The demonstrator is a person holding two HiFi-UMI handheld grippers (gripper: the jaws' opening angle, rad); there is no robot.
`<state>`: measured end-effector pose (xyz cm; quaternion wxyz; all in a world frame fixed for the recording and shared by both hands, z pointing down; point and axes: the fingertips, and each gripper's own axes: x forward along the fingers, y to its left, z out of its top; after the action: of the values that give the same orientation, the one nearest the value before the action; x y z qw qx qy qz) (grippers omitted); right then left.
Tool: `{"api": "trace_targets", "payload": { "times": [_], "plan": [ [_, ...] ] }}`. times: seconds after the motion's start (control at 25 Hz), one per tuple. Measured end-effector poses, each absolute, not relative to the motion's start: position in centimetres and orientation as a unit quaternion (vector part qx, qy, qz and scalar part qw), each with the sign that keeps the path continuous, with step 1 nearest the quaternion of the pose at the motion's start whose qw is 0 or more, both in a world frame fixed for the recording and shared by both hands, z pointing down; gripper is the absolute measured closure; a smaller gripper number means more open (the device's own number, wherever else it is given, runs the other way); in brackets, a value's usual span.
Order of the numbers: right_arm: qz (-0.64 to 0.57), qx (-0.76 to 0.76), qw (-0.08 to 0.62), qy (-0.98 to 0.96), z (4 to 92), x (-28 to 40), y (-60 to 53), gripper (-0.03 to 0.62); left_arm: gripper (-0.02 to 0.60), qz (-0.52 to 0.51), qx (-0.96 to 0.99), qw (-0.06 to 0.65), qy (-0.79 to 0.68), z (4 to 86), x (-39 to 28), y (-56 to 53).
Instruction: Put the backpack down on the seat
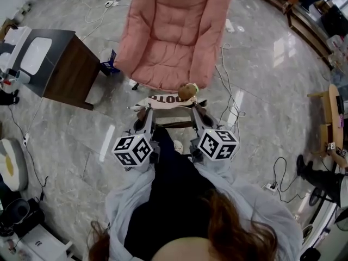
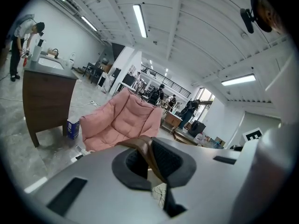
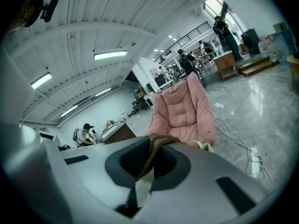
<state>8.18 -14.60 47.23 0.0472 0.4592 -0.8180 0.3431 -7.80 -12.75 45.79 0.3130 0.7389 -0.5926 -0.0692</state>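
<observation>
The place is a large open lab or workshop hall. Beyond the left gripper's [image 2: 150,164] fingers [image 2: 173,164], a pink armchair [image 2: 122,122] stands on a polished stone floor [image 2: 18,157] trailed with cables [image 3: 233,136]. Farther past them, people [image 2: 191,108] gather at benches [image 2: 173,120] beneath a railed mezzanine [image 2: 174,84]. Overhead is a white ribbed ceiling [image 2: 196,27] with strip lights [image 2: 139,20].

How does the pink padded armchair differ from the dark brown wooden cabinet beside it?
The pink padded armchair is soft and quilted; the dark brown wooden cabinet is hard and boxy. The armchair's seat is bare; the cabinet's top carries a white basin. Both stand on the grey stone floor.
</observation>
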Motion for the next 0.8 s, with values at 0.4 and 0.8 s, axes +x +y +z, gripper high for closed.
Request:
{"api": "trace_targets", "payload": {
  "times": [0.4, 0.8],
  "plan": [
    [0.359, 0.446, 0.054, -0.818, 48.4, 5.4, -19.5, 0.585, 0.568, -0.065, 0.73, 0.31, -0.605, 46.7, -10.6, -17.1],
    [0.368, 0.467, 0.032, -0.804, 46.5, 2.9, -29.5, 0.585, 0.568, -0.075, 0.745, 0.313, -0.584, 44.6, -13.3, -27.9]
  ]
}}
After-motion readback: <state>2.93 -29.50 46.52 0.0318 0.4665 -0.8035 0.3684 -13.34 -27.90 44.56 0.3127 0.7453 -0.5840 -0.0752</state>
